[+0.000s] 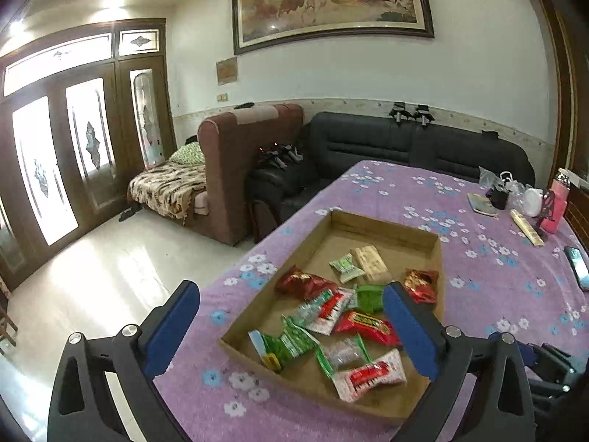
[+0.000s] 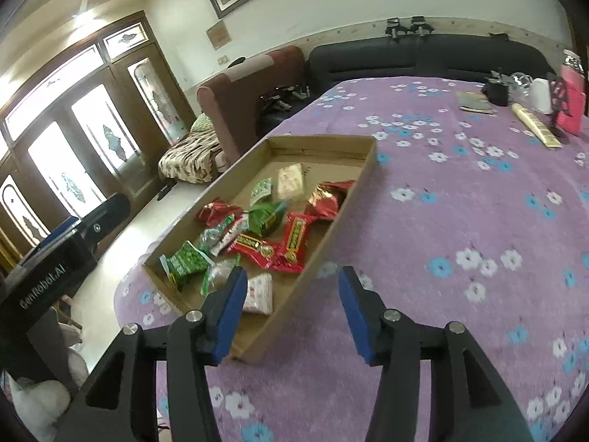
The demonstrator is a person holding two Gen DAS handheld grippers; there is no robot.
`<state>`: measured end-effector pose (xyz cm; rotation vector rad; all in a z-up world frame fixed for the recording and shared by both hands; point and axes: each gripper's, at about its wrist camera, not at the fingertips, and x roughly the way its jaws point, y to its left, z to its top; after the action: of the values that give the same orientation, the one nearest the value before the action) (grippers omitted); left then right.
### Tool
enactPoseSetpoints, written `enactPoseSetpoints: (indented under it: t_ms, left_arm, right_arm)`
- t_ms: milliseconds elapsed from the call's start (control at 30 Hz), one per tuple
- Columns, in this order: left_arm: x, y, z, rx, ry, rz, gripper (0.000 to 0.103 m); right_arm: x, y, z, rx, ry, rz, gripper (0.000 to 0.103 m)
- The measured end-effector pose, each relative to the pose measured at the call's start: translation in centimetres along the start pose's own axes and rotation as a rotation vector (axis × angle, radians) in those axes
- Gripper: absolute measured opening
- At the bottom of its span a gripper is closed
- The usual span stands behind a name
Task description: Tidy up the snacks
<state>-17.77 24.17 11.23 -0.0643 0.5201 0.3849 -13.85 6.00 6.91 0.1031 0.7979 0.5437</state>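
A shallow cardboard tray [image 1: 386, 226] lies on the purple flowered tablecloth and holds several snack packets, red, green and white. It also shows in the right wrist view [image 2: 324, 141]. A red packet [image 1: 368, 326] and a beige bar [image 1: 370, 261] lie among them; the red packet also shows in the right wrist view [image 2: 254, 248]. My left gripper [image 1: 291, 294] is open and empty, hovering over the tray's near left side. My right gripper [image 2: 292, 283] is open and empty, above the tray's near right rim.
A phone [image 1: 578, 267] lies at the table's right edge. A pink bottle [image 1: 557, 202], a white cup, a booklet [image 1: 482, 204] and a long pale box [image 2: 535, 125] stand at the far right. A black sofa [image 1: 405, 143] and a brown sofa lie beyond the table.
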Motion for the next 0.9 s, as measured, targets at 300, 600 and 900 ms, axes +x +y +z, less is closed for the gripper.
enactPoseSetpoints:
  t_ms: [300, 600, 900]
  left_arm:
    - [-1.3, -2.2, -1.0, 0.032, 0.023, -0.058, 0.101]
    - [-2.6, -3.0, -1.3, 0.047, 0.015, -0.080, 0.101]
    - [-4.6, -2.7, -1.4, 0.036, -0.064, -0.052, 0.101]
  right_arm:
    - [-1.7, -0.8, -1.9, 0.009, -0.009, -0.040, 0.052]
    - [-3.2, -0.9, -2.4, 0.006, -0.036, -0.046, 0.052]
    - [-4.1, -0.2, -3.0, -0.027, -0.062, -0.052, 0.053]
